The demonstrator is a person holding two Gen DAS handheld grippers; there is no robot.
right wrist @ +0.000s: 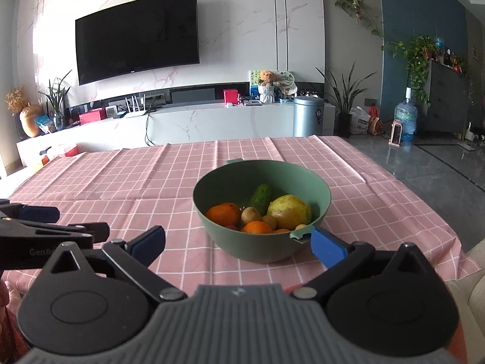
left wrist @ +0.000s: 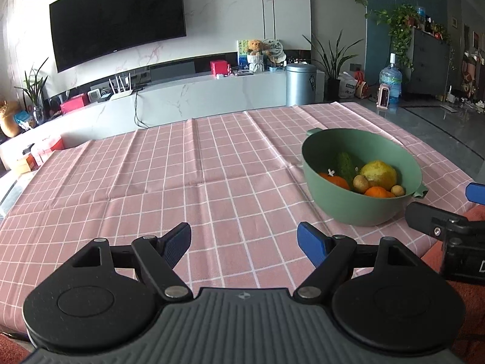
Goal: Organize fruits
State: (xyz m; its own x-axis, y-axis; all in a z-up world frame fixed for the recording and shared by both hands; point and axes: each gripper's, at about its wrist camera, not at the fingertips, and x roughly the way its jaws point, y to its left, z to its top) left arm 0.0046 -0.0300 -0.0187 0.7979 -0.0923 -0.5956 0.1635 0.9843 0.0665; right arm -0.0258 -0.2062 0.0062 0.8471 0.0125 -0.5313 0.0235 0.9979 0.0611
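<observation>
Your two grippers hover with jaws spread and nothing held, near the sage-green plastic bowl (right wrist: 261, 209) of fruit on the pink checked tablecloth (left wrist: 188, 166).

Your left gripper (left wrist: 244, 242) sees the bowl off to its right; your right gripper (right wrist: 238, 241) faces it squarely, blue pad just beside the near handle. Its view catches "Gen" lettering, cut off, on the left gripper's body. The large yellow-green fruit (right wrist: 289, 212), oranges (right wrist: 223, 214) and dark green cucumber (right wrist: 262, 194) lie inside; the small tan pieces are hard to identify.
</observation>
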